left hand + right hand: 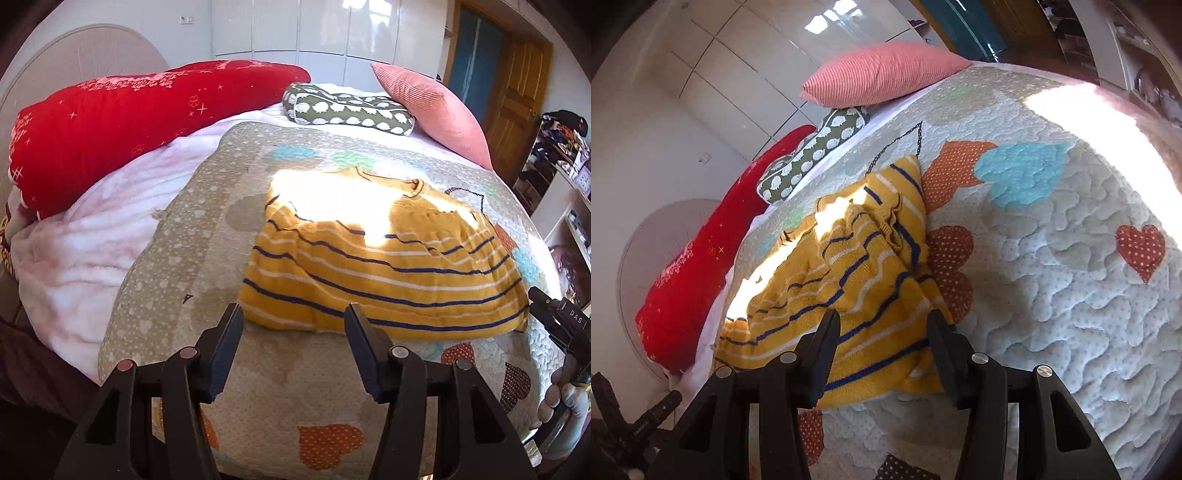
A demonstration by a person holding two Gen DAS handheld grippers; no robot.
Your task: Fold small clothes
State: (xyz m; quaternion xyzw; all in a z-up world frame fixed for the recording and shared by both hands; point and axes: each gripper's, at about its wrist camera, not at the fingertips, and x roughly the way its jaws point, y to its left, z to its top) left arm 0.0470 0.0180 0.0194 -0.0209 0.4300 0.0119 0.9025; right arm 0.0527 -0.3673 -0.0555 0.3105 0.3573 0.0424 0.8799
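Left gripper (293, 321) was half open, empty, jaws hovering over the quilt (280, 376) just short of the near hem of the sweater (384, 266). Right gripper (884, 328) also stood half open with nothing pinched, jaws over the sweater's near edge; contact unclear. The yellow striped sweater lay folded on the quilt mid-bed, partly in sunlight. Behind it: green pillow (351, 109), pink pillow (436, 110), red duvet (110, 122).

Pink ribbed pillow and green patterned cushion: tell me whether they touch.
Touching. The left wrist view shows the pink ribbed pillow leaning on the right end of the green patterned cushion with no gap; the right wrist view agrees.
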